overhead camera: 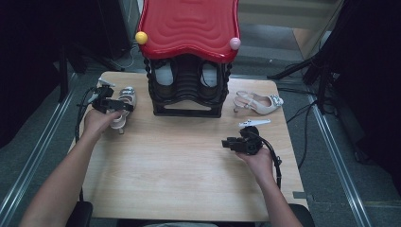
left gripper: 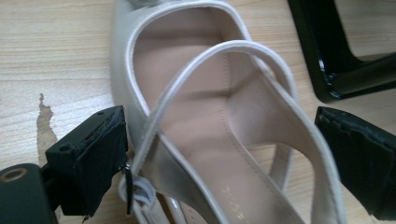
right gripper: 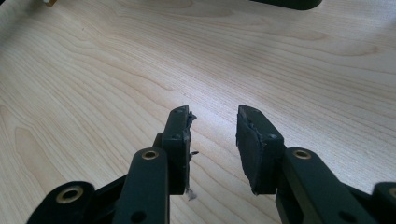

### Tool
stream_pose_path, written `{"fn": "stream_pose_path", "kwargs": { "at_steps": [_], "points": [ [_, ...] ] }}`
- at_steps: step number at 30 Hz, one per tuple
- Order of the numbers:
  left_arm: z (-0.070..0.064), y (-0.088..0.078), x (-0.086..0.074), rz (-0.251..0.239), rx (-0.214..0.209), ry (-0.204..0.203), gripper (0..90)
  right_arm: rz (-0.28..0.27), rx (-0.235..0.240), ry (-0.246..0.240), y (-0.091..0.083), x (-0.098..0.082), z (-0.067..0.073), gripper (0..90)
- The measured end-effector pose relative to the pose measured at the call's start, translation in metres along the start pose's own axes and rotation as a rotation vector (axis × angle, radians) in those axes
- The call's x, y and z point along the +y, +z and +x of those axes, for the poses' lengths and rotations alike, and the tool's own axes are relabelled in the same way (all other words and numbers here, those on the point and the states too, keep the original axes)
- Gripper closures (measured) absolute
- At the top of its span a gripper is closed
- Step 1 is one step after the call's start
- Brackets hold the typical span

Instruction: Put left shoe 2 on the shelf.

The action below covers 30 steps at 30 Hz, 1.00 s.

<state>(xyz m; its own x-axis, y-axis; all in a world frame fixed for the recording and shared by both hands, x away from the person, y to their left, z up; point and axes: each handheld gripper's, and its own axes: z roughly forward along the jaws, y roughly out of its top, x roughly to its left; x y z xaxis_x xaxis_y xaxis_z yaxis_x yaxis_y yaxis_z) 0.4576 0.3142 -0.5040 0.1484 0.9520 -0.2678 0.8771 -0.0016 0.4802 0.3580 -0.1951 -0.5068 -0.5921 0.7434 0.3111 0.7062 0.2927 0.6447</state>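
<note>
Table: I see a light wooden table with pale grain, bare across its near half.
Rack: a black shoe rack with twisted posts stands at the far middle of the table, topped by a glossy red wavy roof with a yellow ball at its left corner and a pink ball at its right. Two shoes sit inside; I cannot make out their detail.
Left shoe: a pale cream slingback high-heeled shoe lies at the far left of the table, just beside the rack's left foot. In the left gripper view its open heel end and thin strap lie between my jaws.
Left tongs: jaws spread wide, one on each side of the shoe's heel end. The left pad sits by the strap buckle; whether it touches I cannot tell. The right pad stands apart from the shoe.
Right shoe: a matching cream slingback with a sparkly toe trim lies on its side at the far right, near the rack.
Right tongs: jaws parted with nothing between them, held low over bare table at the near right.
</note>
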Motion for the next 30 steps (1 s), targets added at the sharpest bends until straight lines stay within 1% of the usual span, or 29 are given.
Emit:
{"fn": "stream_pose_path", "kwargs": {
  "at_steps": [1, 2, 3, 4, 7, 8, 10, 12, 13, 14, 15, 18, 20, 23, 25, 26, 27, 30],
  "points": [
    [0.001, 0.002, 0.000, 0.001, 0.011, -0.005, 4.9, 0.000, 0.000, 0.000, 0.000, 0.000, 0.000, 66.2],
    [0.002, 0.003, 0.000, 0.013, 0.018, -0.010, 4.9, -0.001, 0.000, -0.001, 0.000, 0.000, 0.000, 66.2],
    [0.002, 0.005, -0.001, 0.011, 0.029, -0.015, 4.9, -0.002, 0.000, 0.000, -0.001, 0.000, 0.000, 66.1],
    [0.003, 0.006, -0.001, 0.019, 0.026, -0.015, 4.9, -0.003, 0.001, 0.000, -0.001, 0.000, 0.000, 66.1],
    [0.003, 0.010, -0.001, 0.019, 0.023, -0.029, 4.7, 0.000, -0.001, 0.000, 0.000, 0.000, 0.000, 65.8],
    [0.003, 0.010, -0.001, 0.026, 0.018, -0.030, 5.1, 0.002, -0.002, -0.001, 0.000, 0.000, 0.000, 65.6],
    [0.003, 0.012, 0.000, 0.040, 0.021, -0.040, 6.3, 0.002, -0.001, 0.000, 0.000, 0.000, 0.001, 65.5],
    [0.003, 0.012, 0.000, 0.048, 0.029, -0.037, 7.7, 0.002, -0.002, 0.000, 0.001, 0.000, 0.001, 65.3],
    [0.002, 0.012, 0.000, 0.048, 0.037, -0.038, 8.7, 0.001, -0.002, -0.002, 0.001, 0.000, 0.001, 65.2],
    [0.001, 0.012, 0.001, 0.055, 0.053, -0.024, 9.7, 0.002, -0.005, -0.002, 0.001, 0.000, 0.001, 65.1],
    [-0.001, 0.013, 0.001, 0.057, 0.066, -0.024, 10.4, 0.002, -0.006, -0.002, 0.001, 0.000, 0.001, 65.1],
    [-0.002, 0.012, 0.001, 0.066, 0.084, -0.023, 14.3, 0.003, -0.007, -0.002, 0.001, 0.000, 0.001, 64.9],
    [-0.004, 0.012, 0.002, 0.071, 0.109, -0.015, 16.6, 0.002, -0.007, -0.002, 0.001, 0.000, 0.001, 64.8],
    [-0.004, 0.011, 0.002, 0.070, 0.115, -0.018, 19.3, 0.001, -0.009, 0.000, 0.001, 0.000, 0.001, 64.7],
    [-0.002, 0.007, 0.003, 0.069, 0.104, -0.034, 22.2, -0.002, -0.010, -0.002, 0.001, 0.000, 0.000, 64.7],
    [-0.001, 0.005, 0.003, 0.054, 0.104, -0.041, 25.7, -0.002, -0.011, 0.000, 0.001, 0.000, 0.000, 64.7],
    [-0.001, 0.003, 0.003, 0.057, 0.109, -0.025, 29.9, -0.001, -0.008, 0.005, 0.001, 0.000, 0.000, 64.7],
    [-0.001, 0.002, 0.003, 0.059, 0.113, -0.022, 31.6, -0.002, -0.010, 0.003, 0.001, 0.000, 0.000, 64.6]
  ]
}}
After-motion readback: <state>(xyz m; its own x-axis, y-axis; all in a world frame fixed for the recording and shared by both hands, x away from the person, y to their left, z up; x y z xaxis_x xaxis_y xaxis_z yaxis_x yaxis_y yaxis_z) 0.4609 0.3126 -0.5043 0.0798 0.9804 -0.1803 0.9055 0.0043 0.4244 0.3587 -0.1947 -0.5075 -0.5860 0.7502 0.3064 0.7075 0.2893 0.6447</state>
